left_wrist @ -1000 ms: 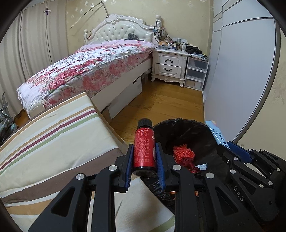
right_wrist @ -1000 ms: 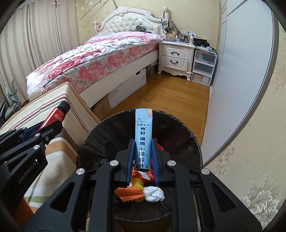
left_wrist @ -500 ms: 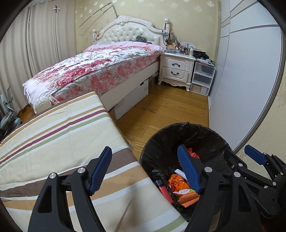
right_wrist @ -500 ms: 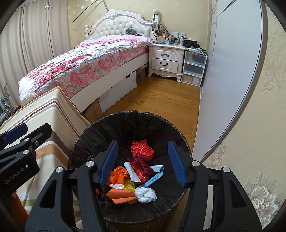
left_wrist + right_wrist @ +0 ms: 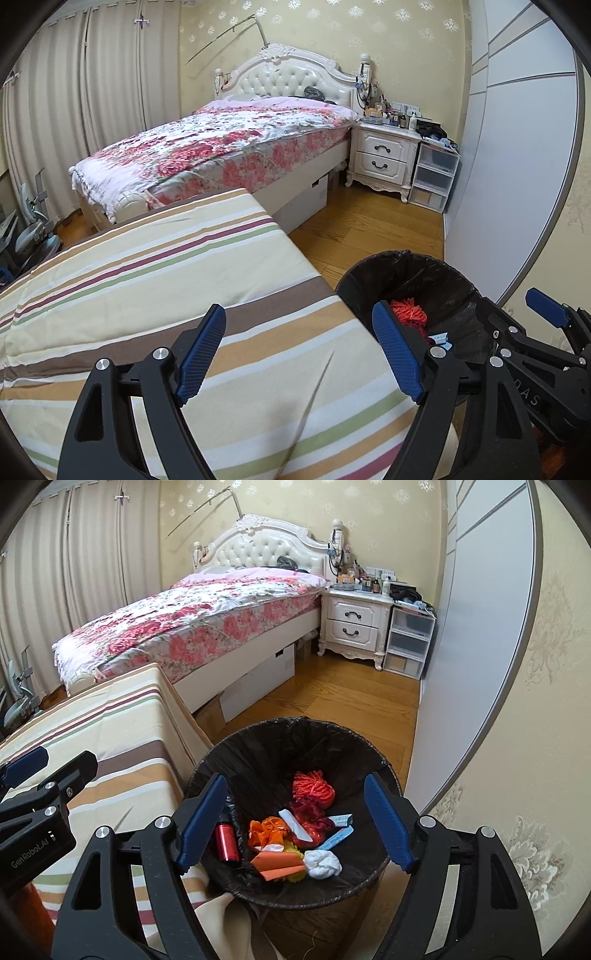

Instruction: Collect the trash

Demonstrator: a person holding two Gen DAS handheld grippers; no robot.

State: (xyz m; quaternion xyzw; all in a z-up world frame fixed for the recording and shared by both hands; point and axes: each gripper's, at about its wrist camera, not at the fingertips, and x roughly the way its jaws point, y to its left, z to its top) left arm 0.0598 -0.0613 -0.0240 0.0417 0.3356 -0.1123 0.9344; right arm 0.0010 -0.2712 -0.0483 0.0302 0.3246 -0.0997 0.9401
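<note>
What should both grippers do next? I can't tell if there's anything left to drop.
Probably pull back from the bin and look for more trash. The left gripper and right gripper are opening with nothing between their fingers, and the red bottle and blue packet lie inside.

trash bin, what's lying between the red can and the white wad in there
In the right wrist view, inside the trash bin, orange crumpled scraps and a folded orange paper lie between the red can and the white wad.
</note>
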